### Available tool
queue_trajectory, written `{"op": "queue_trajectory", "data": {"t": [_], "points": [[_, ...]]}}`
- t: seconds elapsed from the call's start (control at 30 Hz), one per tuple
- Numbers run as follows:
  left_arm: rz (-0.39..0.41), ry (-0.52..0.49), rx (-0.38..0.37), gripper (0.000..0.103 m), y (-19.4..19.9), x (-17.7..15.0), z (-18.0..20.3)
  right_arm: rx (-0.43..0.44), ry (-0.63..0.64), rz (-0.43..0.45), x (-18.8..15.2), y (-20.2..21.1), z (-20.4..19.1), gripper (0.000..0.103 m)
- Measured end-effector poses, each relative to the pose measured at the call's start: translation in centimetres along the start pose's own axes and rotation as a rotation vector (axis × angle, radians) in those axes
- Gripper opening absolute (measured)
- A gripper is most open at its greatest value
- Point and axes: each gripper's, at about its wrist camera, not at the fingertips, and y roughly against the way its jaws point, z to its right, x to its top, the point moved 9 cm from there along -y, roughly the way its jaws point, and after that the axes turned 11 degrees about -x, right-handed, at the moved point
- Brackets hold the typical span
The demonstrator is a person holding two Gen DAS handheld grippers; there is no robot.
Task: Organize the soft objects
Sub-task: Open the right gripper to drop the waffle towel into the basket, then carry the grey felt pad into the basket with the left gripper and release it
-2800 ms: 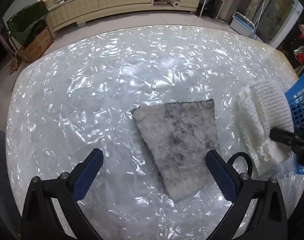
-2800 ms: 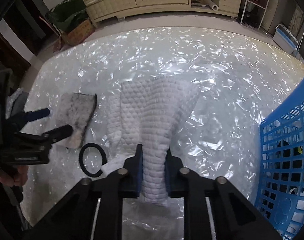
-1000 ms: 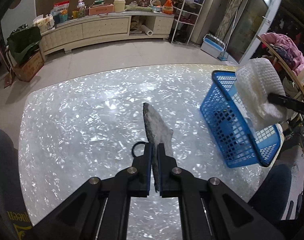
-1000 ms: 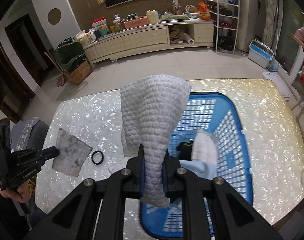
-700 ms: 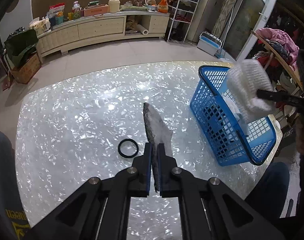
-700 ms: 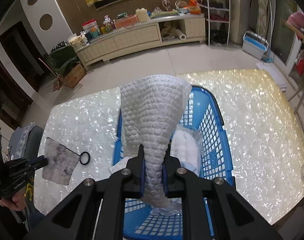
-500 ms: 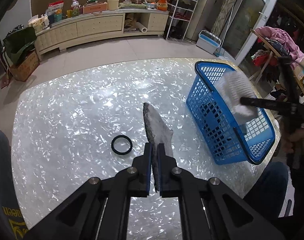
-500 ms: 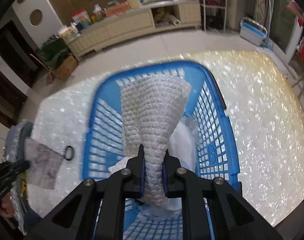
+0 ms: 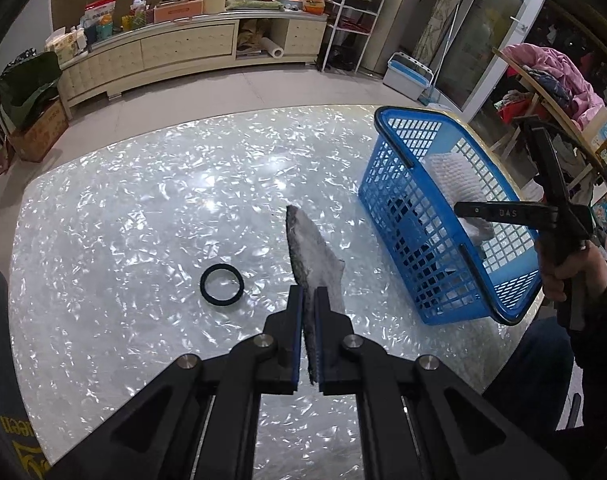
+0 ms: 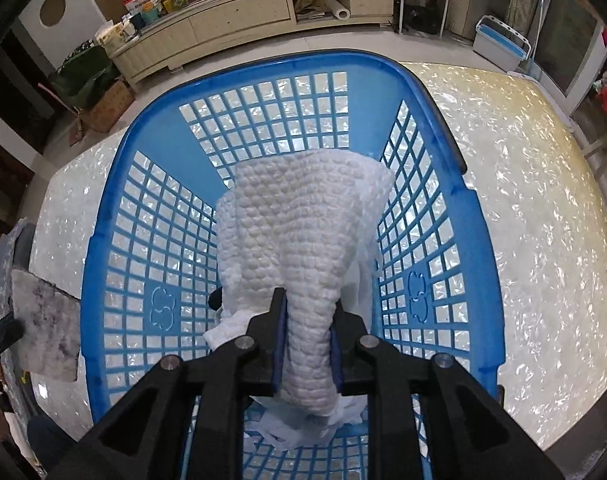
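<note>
A white, bumpy quilted cloth (image 10: 299,240) droops inside the blue lattice basket (image 10: 103,240), between the right gripper (image 10: 305,340) fingers, which are parting. The left gripper (image 9: 309,316) is clenched on a flat, grey-smudged felt pad (image 9: 311,252) above the glossy pearly surface (image 9: 123,240) (a black rubber ring (image 9: 221,283) lies left). Dark basket contents are hard to make out.

The left gripper (image 9: 309,312) points steeply down, its jaws clamped tight. The right gripper (image 10: 306,334) points almost straight down with its jaws opening, and a hand (image 9: 571,268) grips its handle.
</note>
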Motion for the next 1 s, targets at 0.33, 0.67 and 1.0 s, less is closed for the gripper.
{"op": "queue_trajectory", "data": {"t": [0.33, 0.67, 1.0], "points": [[0.021, -0.018, -0.008, 0.004, 1.2, -0.1, 1.7, -0.022, 0.058, 0.024, -1.0, 0.9, -0.9, 0.052], [0.059, -0.03, -0.001, 0.005, 4.0, -0.6, 3.4, -0.091, 0.059, 0.119, -3.9, 5.2, -1.0, 0.096], [0.085, -0.076, -0.033, 0.005, 4.6, 0.0, 7.1, -0.048, 0.004, 0.167, -6.2, 7.9, 0.9, 0.103]]}}
